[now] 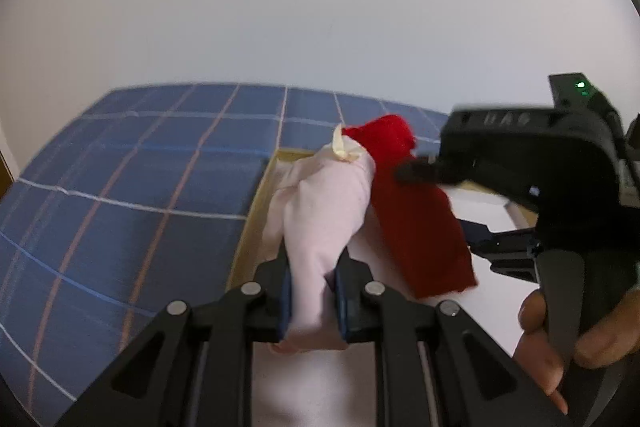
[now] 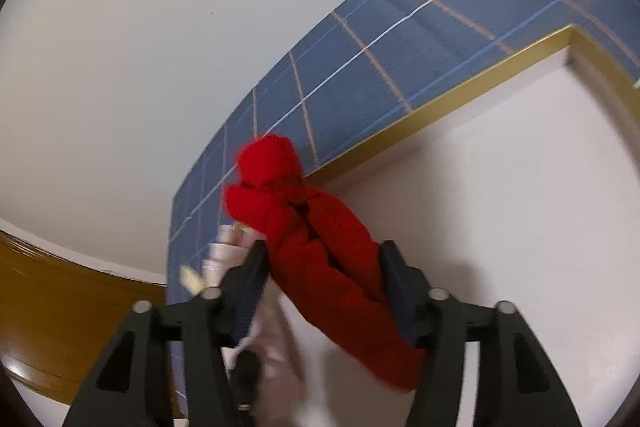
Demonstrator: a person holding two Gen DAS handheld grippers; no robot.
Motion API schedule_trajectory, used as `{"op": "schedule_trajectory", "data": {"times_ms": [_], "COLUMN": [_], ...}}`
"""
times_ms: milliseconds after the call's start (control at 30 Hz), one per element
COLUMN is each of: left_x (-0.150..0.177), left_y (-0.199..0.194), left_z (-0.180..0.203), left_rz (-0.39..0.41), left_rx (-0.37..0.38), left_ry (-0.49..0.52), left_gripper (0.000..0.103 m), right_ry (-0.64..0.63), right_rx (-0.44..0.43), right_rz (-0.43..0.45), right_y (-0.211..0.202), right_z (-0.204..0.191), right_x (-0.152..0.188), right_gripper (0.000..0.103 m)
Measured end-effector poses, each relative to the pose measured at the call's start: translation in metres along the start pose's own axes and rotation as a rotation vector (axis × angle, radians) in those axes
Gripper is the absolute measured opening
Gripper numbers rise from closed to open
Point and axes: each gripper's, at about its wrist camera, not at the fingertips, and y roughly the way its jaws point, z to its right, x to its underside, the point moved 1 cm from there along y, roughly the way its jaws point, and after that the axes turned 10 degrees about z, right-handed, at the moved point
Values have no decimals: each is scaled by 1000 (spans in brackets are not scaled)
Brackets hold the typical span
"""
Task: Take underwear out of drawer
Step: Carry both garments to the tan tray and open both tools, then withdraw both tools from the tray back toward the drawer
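My left gripper (image 1: pixel 310 297) is shut on a rolled pale pink underwear (image 1: pixel 320 211) and holds it up above the open drawer (image 1: pixel 250 227). My right gripper (image 2: pixel 320 287) is shut on a rolled red underwear (image 2: pixel 320 243). In the left wrist view the red underwear (image 1: pixel 416 219) hangs just right of the pink one, with the right gripper (image 1: pixel 416 173) clamped on its upper part. In the right wrist view the pink underwear (image 2: pixel 224 255) shows at lower left behind the fingers. The drawer has a white inside (image 2: pixel 500 187) and a yellow wooden rim (image 2: pixel 440 103).
A blue checked cloth (image 1: pixel 140 187) covers the surface left of and behind the drawer; it also shows in the right wrist view (image 2: pixel 420 27). A white wall stands behind. A brown wooden edge (image 2: pixel 60 307) runs at lower left. A hand (image 1: pixel 560 339) holds the right gripper's trigger.
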Motion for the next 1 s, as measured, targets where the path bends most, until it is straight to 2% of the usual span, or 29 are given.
{"op": "schedule_trajectory", "data": {"times_ms": [100, 133, 167, 200, 233, 333, 433, 500, 600, 767, 1000], "left_x": [1, 2, 2, 1, 0, -3, -6, -5, 2, 26, 52], "left_y": [2, 1, -1, -4, -8, -17, -21, -33, -48, -77, -94], "left_z": [2, 2, 2, 2, 1, -3, -12, -11, -8, -1, 5], "left_rz": [-26, -32, -32, -27, -12, 36, 91, 118, 113, 100, 54], "left_rx": [14, 18, 16, 9, -13, -55, -108, -129, -129, -78, -45], "left_ry": [-5, -2, -2, -3, 0, 25, 47, 79, 134, 179, 193], "left_gripper": [26, 41, 50, 67, 76, 87, 100, 101, 101, 101, 101], "right_ry": [-36, -53, -64, -80, -103, -164, -191, -178, -203, -298, -414], "right_rx": [-58, -86, -112, -125, -121, -63, -30, -38, -61, -89, -79], "right_rz": [-58, -67, -68, -60, -42, 27, 34, 31, 46, 90, 129], "right_y": [7, 3, -5, -12, -20, -38, -44, -45, -57, -105, -156], "right_z": [-3, -4, -6, -6, -6, 1, 10, 14, 15, 5, 13], "right_x": [-5, -7, -6, -7, -8, -8, -2, 3, 13, 44, 74], "right_gripper": [72, 72, 72, 72, 72, 72, 72, 72, 72, 72, 72]}}
